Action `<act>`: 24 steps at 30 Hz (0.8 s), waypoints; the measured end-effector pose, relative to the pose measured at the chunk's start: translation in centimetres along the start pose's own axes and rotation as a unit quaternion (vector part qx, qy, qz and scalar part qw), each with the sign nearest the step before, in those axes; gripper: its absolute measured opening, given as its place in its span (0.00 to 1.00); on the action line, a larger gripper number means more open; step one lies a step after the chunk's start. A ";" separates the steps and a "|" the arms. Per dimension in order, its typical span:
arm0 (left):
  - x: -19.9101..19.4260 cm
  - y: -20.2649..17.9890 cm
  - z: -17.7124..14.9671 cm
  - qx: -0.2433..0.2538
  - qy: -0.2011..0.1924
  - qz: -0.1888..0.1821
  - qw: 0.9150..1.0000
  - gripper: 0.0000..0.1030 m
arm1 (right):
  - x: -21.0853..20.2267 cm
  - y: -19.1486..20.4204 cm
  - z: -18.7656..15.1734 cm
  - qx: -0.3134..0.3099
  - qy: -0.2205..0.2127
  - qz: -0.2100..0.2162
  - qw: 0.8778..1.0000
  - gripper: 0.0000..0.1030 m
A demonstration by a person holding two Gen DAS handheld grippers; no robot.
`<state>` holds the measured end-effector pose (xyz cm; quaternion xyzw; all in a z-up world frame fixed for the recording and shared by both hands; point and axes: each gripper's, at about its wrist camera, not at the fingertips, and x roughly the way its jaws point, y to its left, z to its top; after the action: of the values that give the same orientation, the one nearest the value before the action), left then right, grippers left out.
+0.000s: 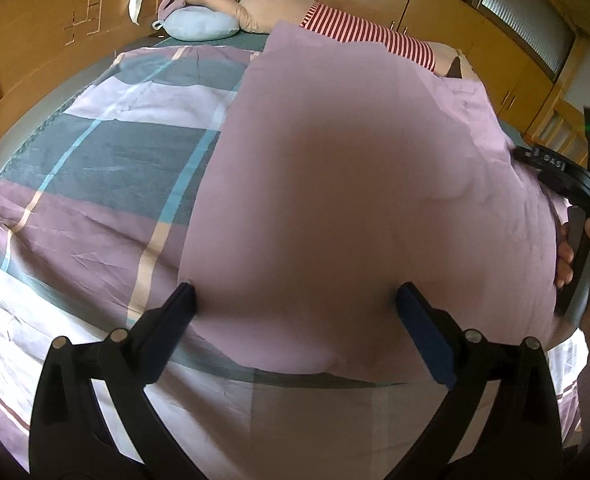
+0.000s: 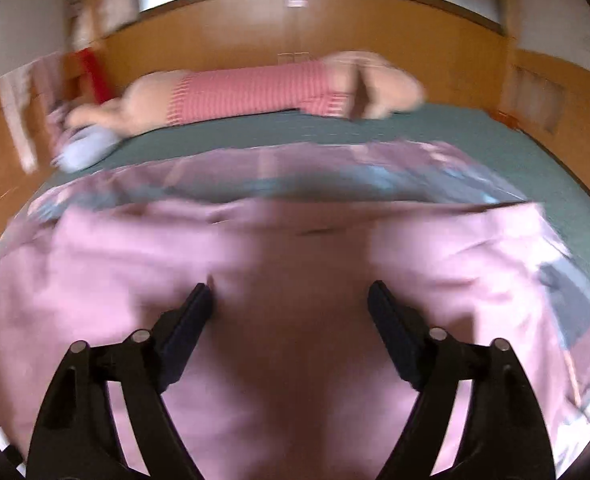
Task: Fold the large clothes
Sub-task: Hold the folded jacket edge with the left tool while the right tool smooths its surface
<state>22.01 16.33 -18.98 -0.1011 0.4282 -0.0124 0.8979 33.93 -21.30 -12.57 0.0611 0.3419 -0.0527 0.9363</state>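
A large cover lies on the bed. Its plain pink side (image 1: 355, 168) is folded over its checked pink, grey and white side (image 1: 107, 152). My left gripper (image 1: 295, 300) is open, its two fingers spread just above the pink cloth near its front fold. The right gripper's body (image 1: 575, 184) shows at the right edge of the left wrist view, held in a hand. In the blurred right wrist view my right gripper (image 2: 291, 300) is open over the pink cloth (image 2: 295, 248), holding nothing. The checked side (image 2: 335, 168) shows beyond the pink edge.
A long plush toy in a red striped shirt (image 1: 351, 28) (image 2: 255, 92) lies along the far side of the green bed sheet (image 2: 455, 132). A pale blue cushion (image 1: 199, 24) lies at the far left. Wooden cabinets (image 1: 435, 12) stand behind.
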 end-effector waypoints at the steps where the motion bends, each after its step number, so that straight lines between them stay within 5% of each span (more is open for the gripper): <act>1: -0.1 -0.1 0.0 0.002 -0.003 0.002 1.000 0.98 | 0.3 -1.6 0.2 0.023 0.005 0.001 1.000 0.78; 5: -1.3 -0.7 0.1 0.019 -0.043 0.029 0.998 0.98 | 1.0 -4.8 0.5 0.075 0.034 0.015 0.996 0.78; 9: -2.7 -3.1 -0.3 0.082 -0.093 0.063 0.990 0.98 | -3.1 -2.1 0.1 0.036 -0.023 0.030 0.999 0.81; 12: -1.4 -4.3 -0.9 0.112 -0.065 0.062 0.990 0.98 | -4.6 0.6 -0.2 -0.032 -0.030 0.040 0.998 0.84; 15: 0.6 -4.4 -1.3 0.114 -0.032 0.062 0.991 0.98 | -3.8 0.2 0.0 -0.079 -0.013 -0.025 0.997 0.84; 21: 1.0 -2.6 -0.7 0.070 -0.007 0.024 0.997 0.98 | -1.0 -12.7 -0.9 0.065 0.044 -0.164 0.983 0.92; 24: 1.0 -2.7 -0.9 0.075 -0.008 0.028 0.997 0.98 | -0.5 -18.5 -2.7 0.184 0.073 -0.110 0.974 0.96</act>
<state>22.18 13.44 -19.80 -0.0210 0.4214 -0.0185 0.9065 29.29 -39.13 -15.74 0.1982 0.3983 -0.2124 0.8700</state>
